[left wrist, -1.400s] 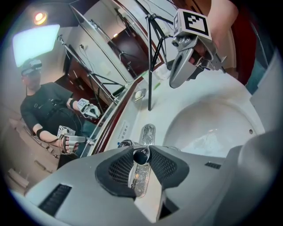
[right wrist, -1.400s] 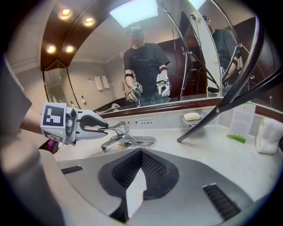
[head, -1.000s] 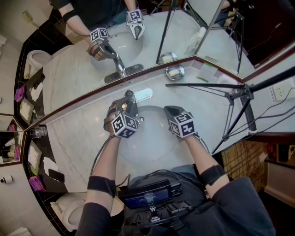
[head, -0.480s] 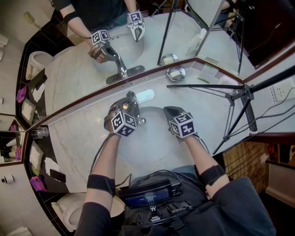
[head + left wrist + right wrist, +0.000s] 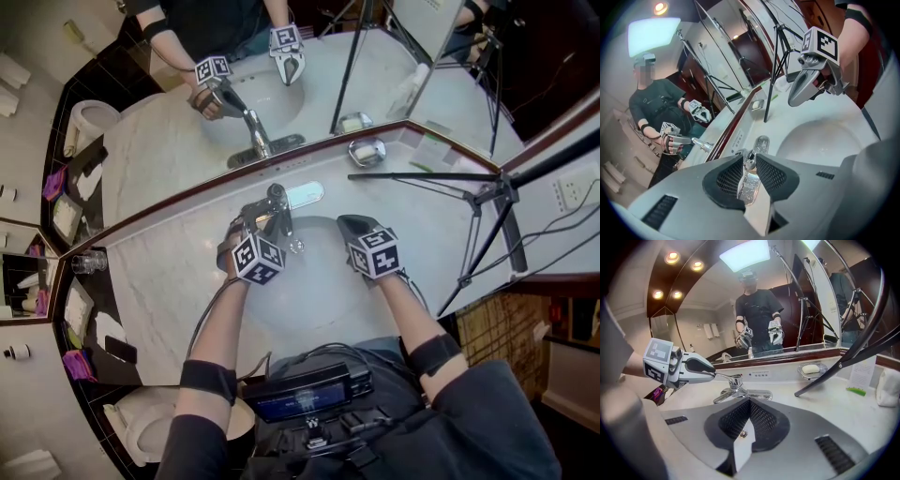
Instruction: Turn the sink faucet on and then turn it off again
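Your left gripper: clenched on the faucet lever. The chrome lever runs straight down the gap, and both mesh pads press its sides.
Faucet: you find its base right at your left jaw tips, on the marble counter in front of the mirror.
Spout: just past your left jaw tips, reaching out over the basin.
Your right gripper: jaws pressed together with nothing between them. It hangs above the basin, apart from the faucet.
From your right jaws: the faucet sits straight ahead, just beyond the tips. Your left gripper comes in from ahead and to the left, with its tips on the lever.
Drain: you see it through the narrow slit below your closed right pads.
Soap dish: ahead and right of your right jaws, against the mirror's foot, with a pale bar in it.
Tripod leg: slants across the counter, right of your right jaws.
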The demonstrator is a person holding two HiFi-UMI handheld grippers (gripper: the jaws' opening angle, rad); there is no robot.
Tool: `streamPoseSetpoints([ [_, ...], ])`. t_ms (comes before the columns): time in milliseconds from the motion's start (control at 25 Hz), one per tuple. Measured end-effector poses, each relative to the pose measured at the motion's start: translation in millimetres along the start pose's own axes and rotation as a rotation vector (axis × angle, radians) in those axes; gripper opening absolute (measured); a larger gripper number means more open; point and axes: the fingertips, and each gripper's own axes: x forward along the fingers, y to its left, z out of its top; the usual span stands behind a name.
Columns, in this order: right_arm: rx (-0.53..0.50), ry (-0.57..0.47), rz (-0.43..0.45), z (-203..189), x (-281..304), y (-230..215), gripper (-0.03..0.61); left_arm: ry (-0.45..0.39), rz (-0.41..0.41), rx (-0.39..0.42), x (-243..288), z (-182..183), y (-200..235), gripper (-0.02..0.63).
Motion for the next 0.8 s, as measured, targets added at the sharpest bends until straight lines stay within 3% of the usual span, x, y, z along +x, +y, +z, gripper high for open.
streamPoseSetpoints([
  [160,-0.012,-0.010,0.011,4,-1,10,0.021,-0.009,0.023,-0.066,-18,-7,0,0.093],
  [200,-0.014,-0.012,0.014,5,-2,12,0.021,-0.019,0.038,-0.105,-24,-8,2,0.052],
  [280,-0.020,-0.017,0.017,6,-3,15,0.021,-0.050,0.062,-0.214,-37,-9,6,0.005],
  [440,-0.030,-0.023,0.021,8,-7,20,0.021,-0.128,0.071,-0.455,-61,-8,13,0.005],
  [600,-0.038,-0.031,0.026,9,-11,24,0.021,-0.163,0.078,-0.600,-83,-16,13,0.005],
  [800,-0.049,-0.037,0.032,9,-17,29,0.021,-0.175,0.116,-0.782,-99,-51,11,0.003],
])
